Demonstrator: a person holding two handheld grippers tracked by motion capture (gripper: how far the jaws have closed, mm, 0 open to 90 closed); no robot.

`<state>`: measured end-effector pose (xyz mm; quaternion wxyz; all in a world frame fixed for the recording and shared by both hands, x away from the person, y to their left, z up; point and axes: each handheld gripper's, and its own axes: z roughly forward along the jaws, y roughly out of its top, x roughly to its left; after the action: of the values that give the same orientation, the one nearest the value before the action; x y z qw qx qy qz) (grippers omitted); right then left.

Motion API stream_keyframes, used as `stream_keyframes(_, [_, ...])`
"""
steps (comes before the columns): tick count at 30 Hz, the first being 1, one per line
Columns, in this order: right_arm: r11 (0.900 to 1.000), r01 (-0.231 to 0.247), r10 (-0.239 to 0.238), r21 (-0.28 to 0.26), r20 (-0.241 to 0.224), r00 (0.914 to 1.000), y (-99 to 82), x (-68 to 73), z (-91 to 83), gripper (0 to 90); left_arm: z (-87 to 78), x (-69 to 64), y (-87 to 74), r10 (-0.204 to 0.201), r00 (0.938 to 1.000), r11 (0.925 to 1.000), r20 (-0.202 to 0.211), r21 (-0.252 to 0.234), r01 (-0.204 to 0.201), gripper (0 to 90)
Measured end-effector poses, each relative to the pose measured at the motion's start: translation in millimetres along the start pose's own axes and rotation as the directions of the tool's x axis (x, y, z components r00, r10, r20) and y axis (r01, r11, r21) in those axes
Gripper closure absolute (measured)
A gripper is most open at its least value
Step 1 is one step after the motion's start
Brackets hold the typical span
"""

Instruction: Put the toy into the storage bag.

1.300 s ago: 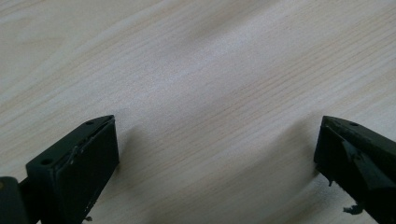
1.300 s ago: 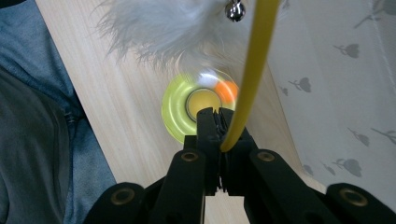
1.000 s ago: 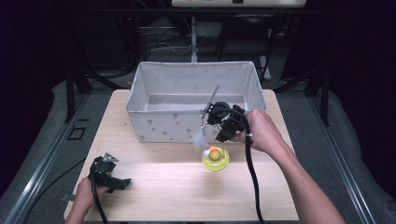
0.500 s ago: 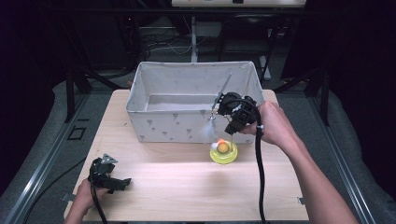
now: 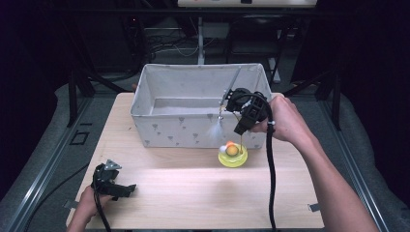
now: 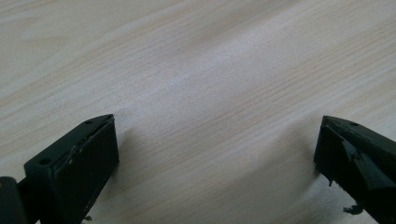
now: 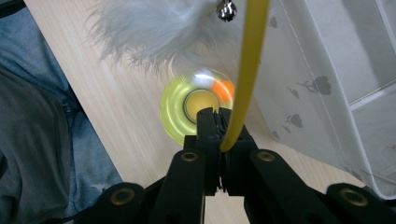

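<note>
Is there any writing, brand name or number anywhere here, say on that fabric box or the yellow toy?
No readable text in any view.
Fabric box: no words, a printed pattern of small grey tree-like shapes.
Yellow toy: plain, no label or number; the yellow rod, feather and small bell are unmarked too.
Right claw and left claw: black, no markings visible.
Table: bare wood grain.
</note>
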<state>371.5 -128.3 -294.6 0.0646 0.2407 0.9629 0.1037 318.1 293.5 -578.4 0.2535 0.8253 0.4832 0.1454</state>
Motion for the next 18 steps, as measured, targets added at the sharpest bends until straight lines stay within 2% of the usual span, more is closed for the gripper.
stream_keyframes(18, [0.9998, 0.014, -0.014, -0.014, -0.008, 0.9999, 10.5, -3.9, -29.4, 87.7, -0.4, -0.6, -2.6, -0.010, 0.9999, 0.9997, -0.002, -0.022, 0.010, 0.0])
